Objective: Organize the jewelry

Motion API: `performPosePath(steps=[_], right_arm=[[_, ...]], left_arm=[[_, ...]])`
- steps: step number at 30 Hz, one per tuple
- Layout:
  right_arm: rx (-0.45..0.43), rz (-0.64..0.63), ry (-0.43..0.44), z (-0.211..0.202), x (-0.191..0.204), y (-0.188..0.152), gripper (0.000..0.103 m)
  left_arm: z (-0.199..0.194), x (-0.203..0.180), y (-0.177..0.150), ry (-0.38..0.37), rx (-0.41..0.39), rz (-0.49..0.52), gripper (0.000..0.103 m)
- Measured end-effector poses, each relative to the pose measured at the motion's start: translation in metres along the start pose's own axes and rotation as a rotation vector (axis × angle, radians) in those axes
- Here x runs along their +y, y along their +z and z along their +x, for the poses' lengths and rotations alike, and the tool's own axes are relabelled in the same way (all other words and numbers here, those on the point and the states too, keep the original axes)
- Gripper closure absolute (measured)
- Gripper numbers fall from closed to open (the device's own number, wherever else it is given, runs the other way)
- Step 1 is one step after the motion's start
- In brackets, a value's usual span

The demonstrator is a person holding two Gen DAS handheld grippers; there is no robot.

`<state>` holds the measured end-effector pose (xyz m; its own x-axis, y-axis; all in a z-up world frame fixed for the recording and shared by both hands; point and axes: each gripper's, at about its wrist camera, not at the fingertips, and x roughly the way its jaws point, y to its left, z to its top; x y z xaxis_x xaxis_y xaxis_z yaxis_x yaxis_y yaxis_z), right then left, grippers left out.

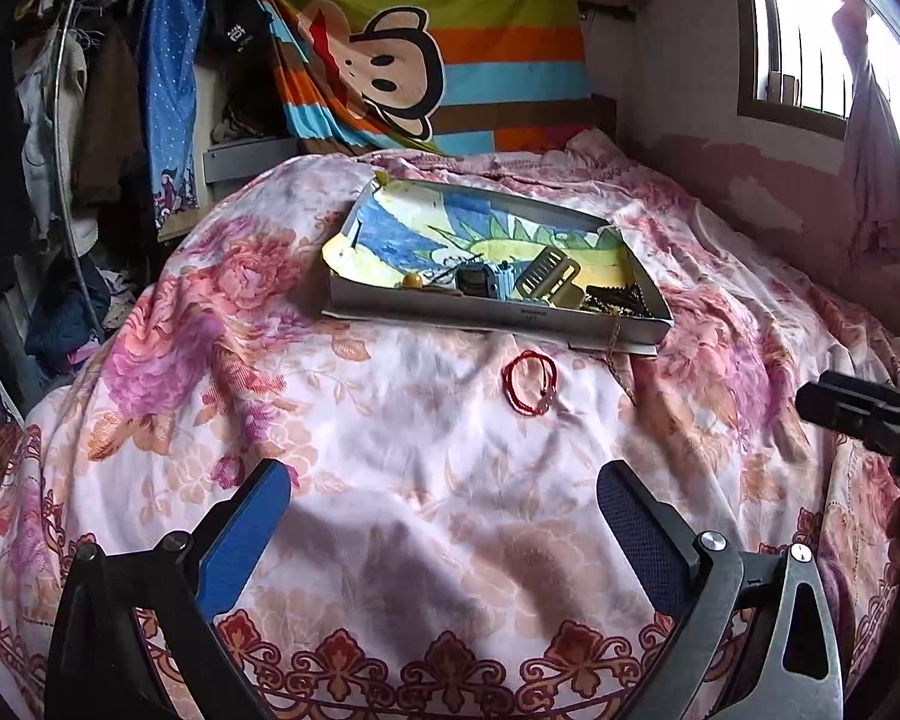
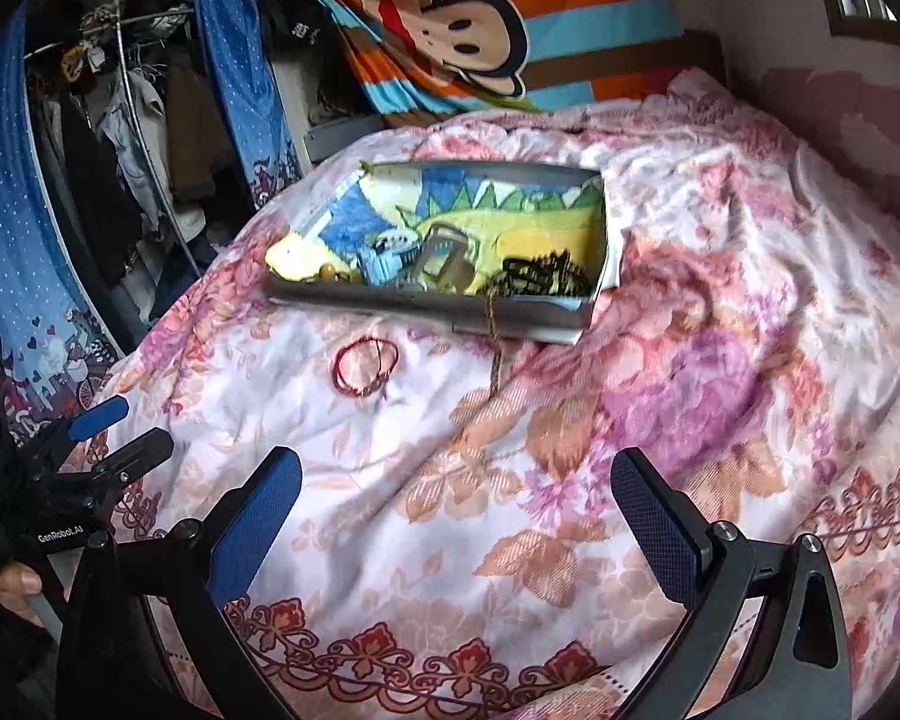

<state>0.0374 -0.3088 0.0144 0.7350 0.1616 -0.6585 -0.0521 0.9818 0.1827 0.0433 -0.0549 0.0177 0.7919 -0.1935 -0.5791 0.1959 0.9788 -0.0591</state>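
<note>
The left gripper (image 1: 444, 516) and right gripper (image 2: 456, 504) both gape wide, empty, above the floral bedspread (image 1: 390, 420). A red bracelet (image 1: 529, 383) lies beyond, near the box (image 1: 498, 315).

Two handheld grippers share one build. The left gripper (image 1: 444, 534) has black angular arms ending in flat fingers (image 1: 243, 540) faced with bright blue textured pads. Round silver screw heads sit at the pivot joints, and the outer right link is dark grey metal with a rounded triangular cutout. The right gripper (image 2: 456, 522) matches it: black linkage, blue dimpled pads on its fingers (image 2: 660, 534), silver screws, the same cutout link. Seen from the right wrist camera, the left gripper's black body carries white lettering reading "GenRobot.AI". A hand (image 2: 15, 591) grips a grey handle below that body.
</note>
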Motion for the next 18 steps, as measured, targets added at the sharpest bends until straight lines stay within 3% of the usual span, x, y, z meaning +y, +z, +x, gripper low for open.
performPosePath(steps=[18], right_arm=[[0.018,0.016,-0.089,0.007,-0.008,0.006,0.002]], left_arm=[[0.03,0.007,0.013,-0.018,0.065,-0.017,0.0]])
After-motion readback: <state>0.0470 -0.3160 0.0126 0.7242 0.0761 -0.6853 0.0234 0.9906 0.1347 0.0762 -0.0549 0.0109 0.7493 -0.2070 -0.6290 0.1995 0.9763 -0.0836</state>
